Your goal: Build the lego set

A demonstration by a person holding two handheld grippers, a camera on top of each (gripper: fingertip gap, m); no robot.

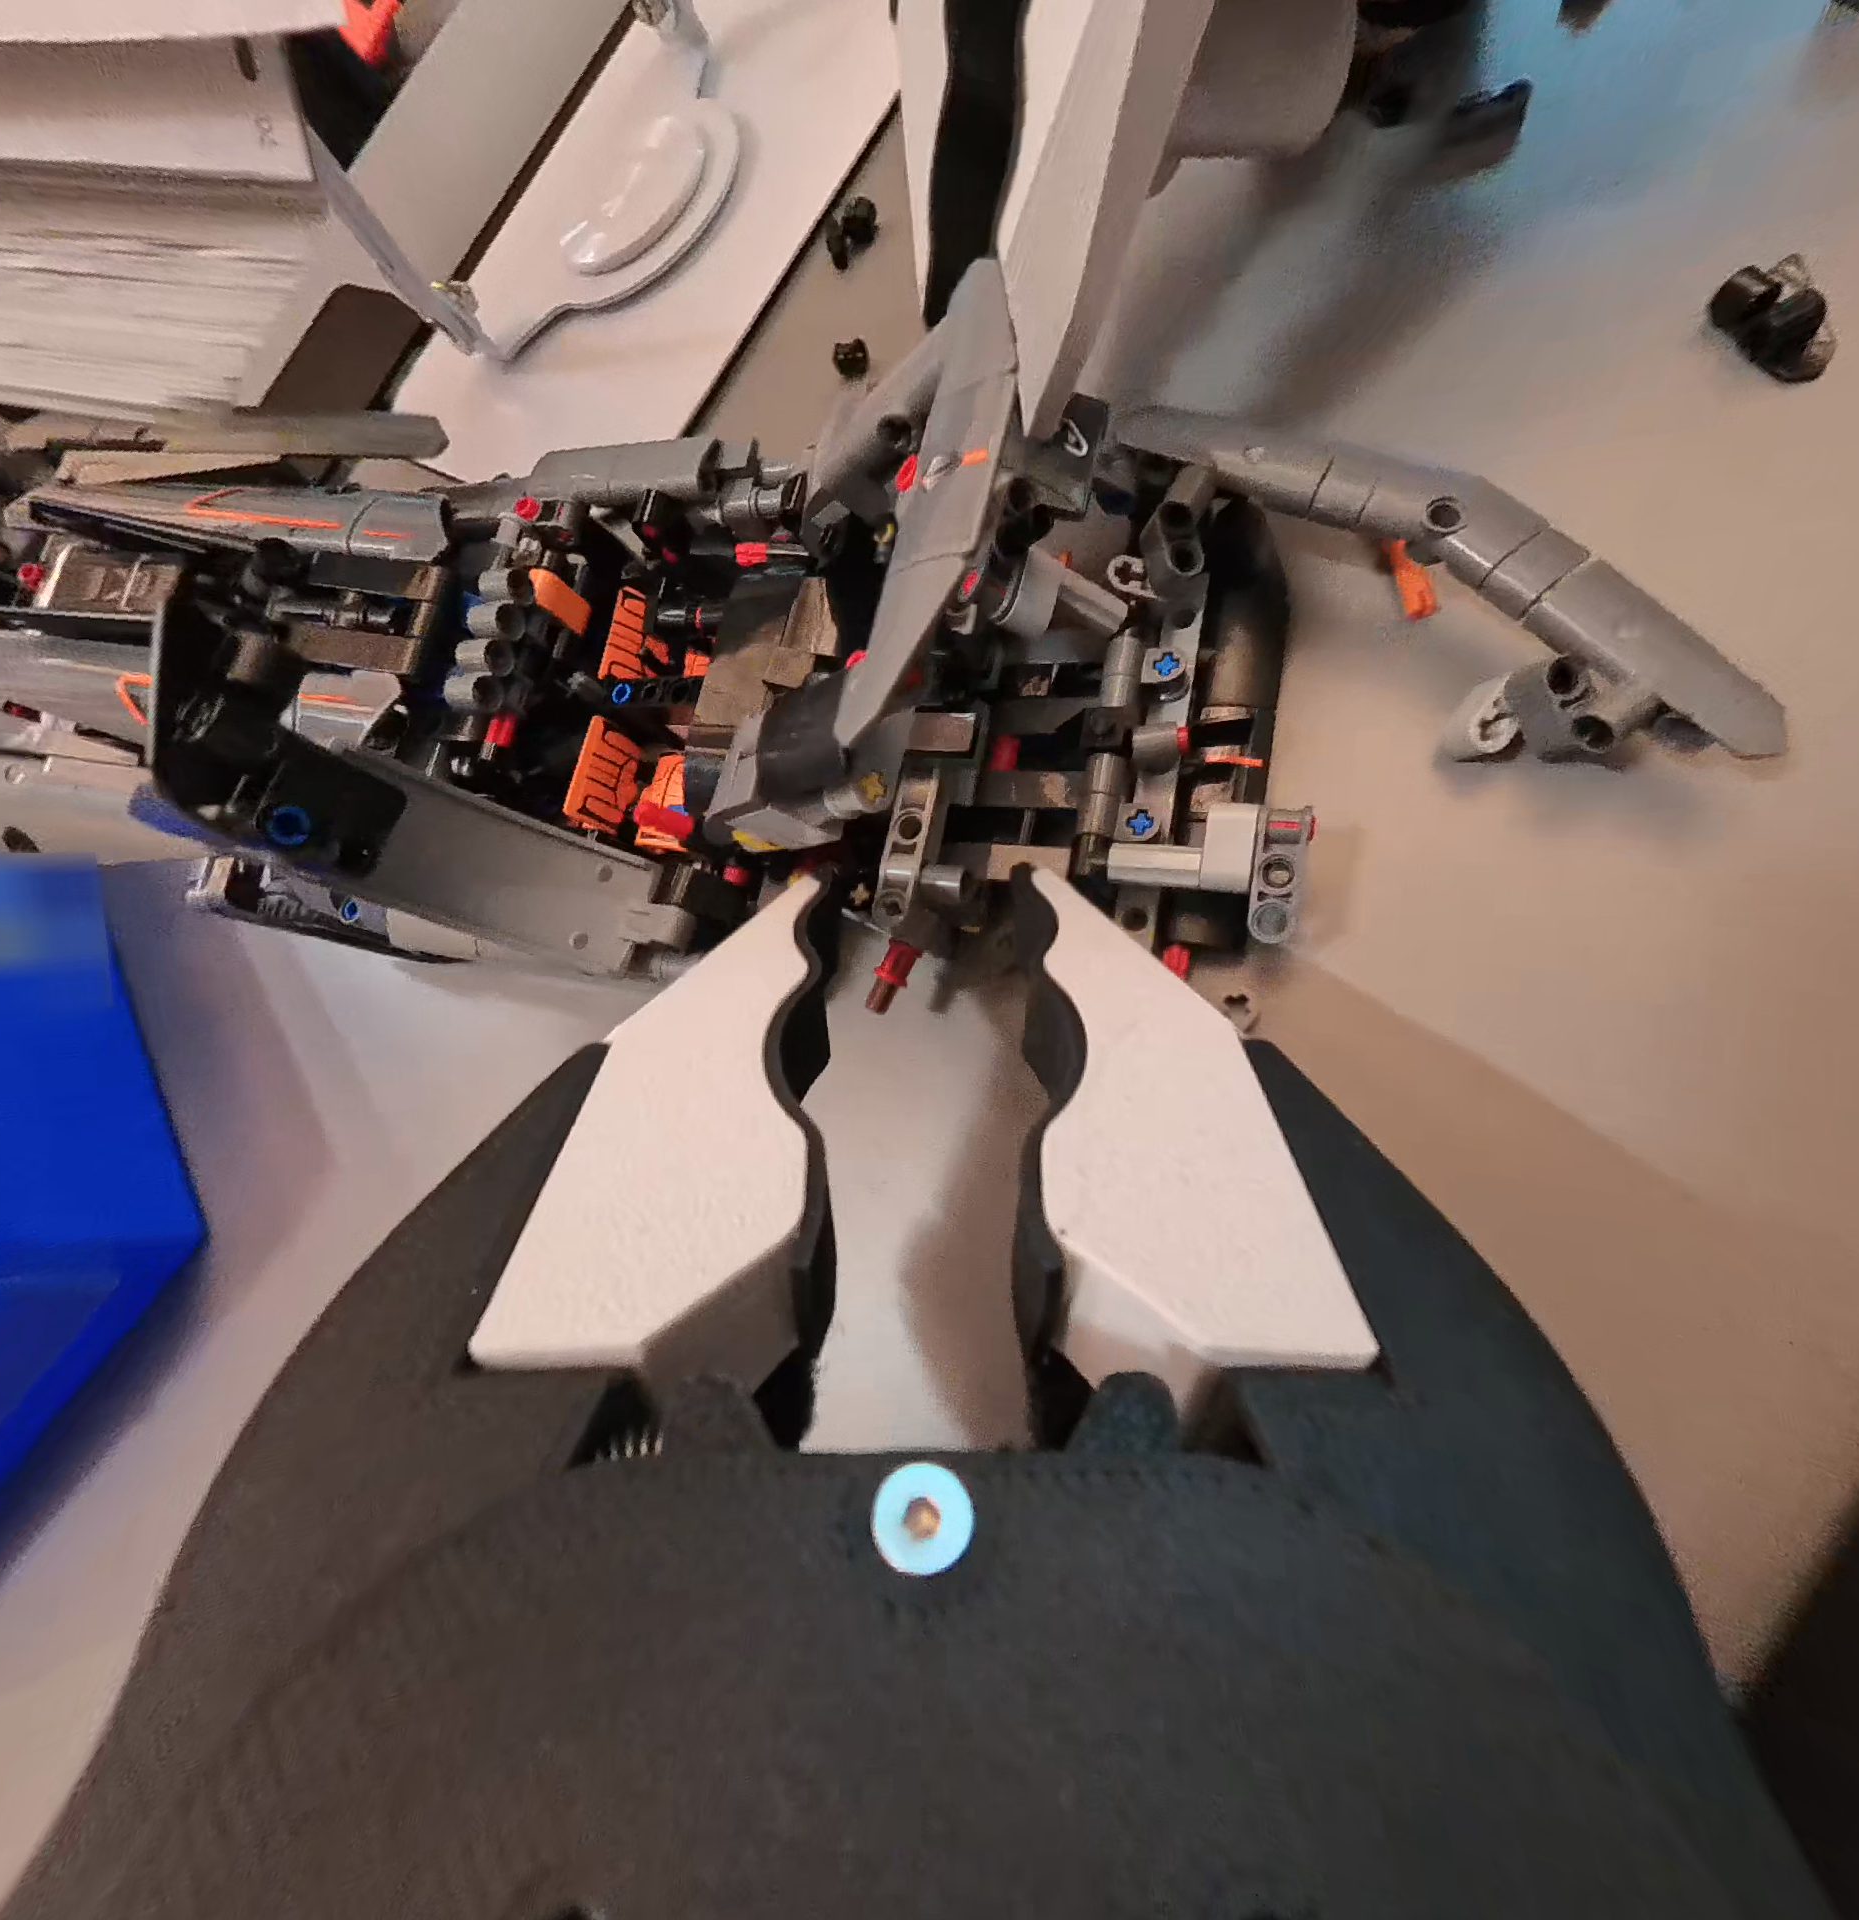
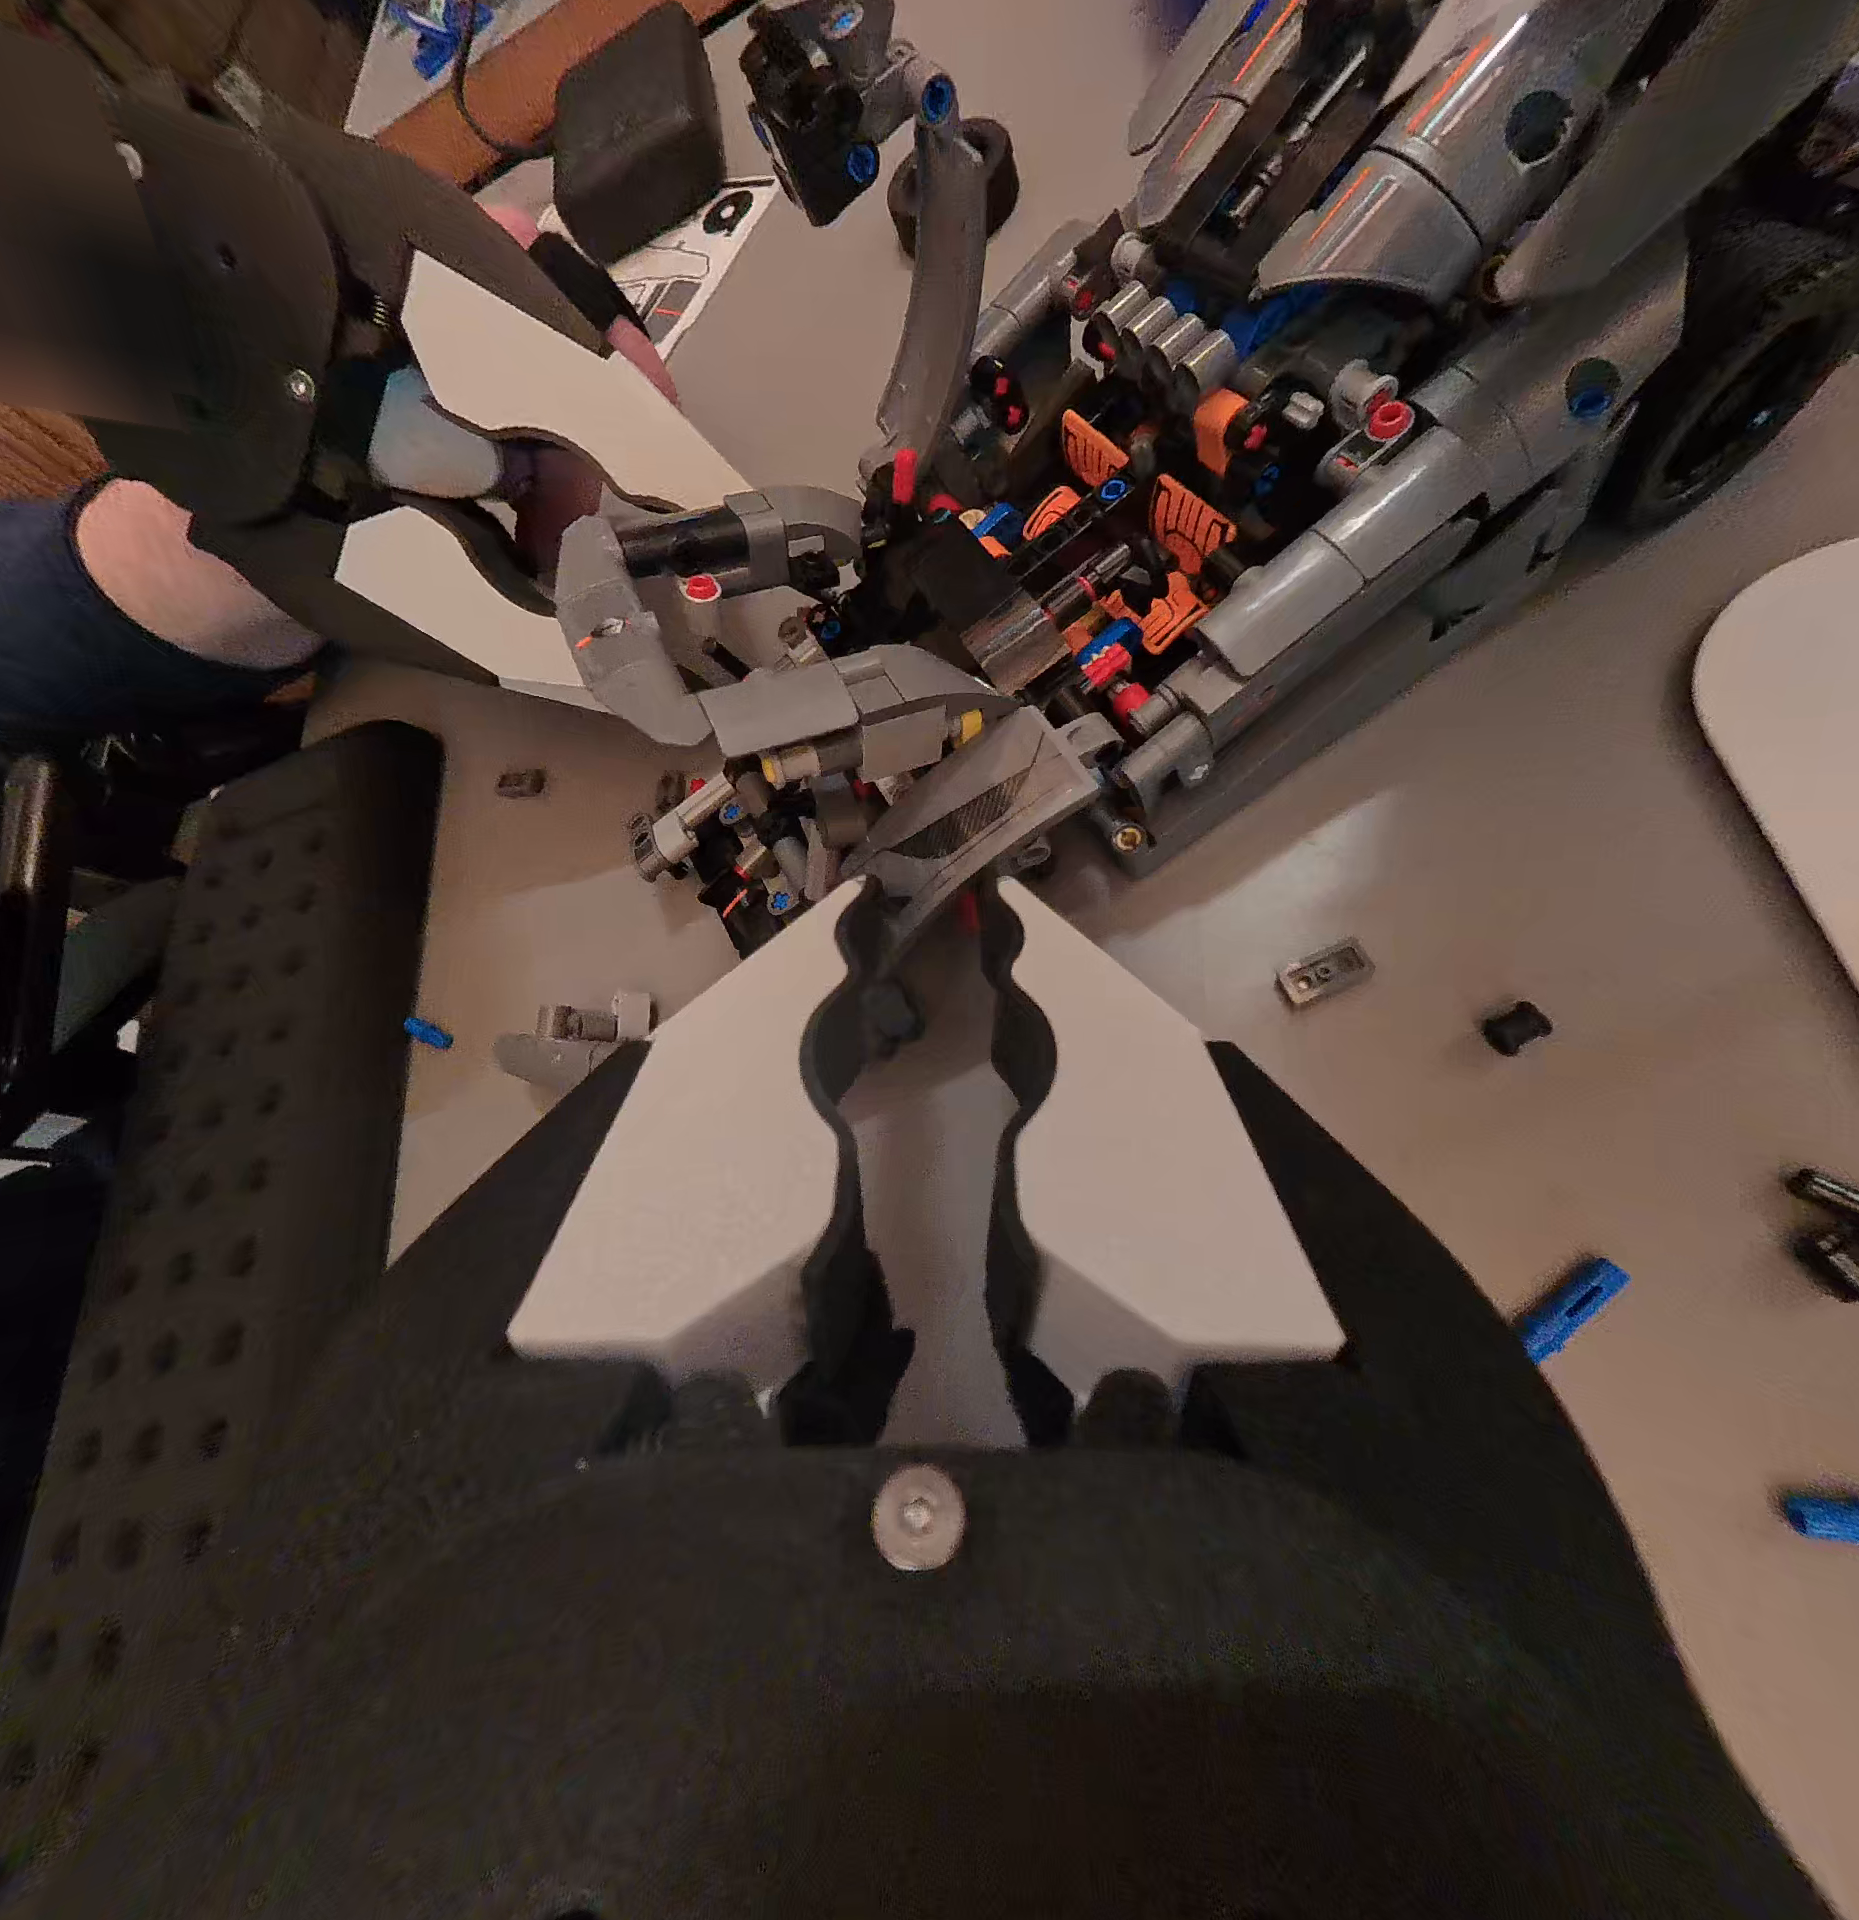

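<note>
Right gripper (image 2: 930, 904) pinches the grey panel (image 2: 966, 821) over the car model (image 2: 1320, 582); left gripper (image 1: 920, 883) clamps the frame (partly hidden); press squarely, brace firmly

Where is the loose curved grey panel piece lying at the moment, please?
In the left wrist view, the curved grey panel lies on the table at upper right, just right of the lego car.

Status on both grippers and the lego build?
Left gripper at car model, grip unclear. Right gripper shut on grey panel at car's edge. Loose parts scattered on table.
</note>
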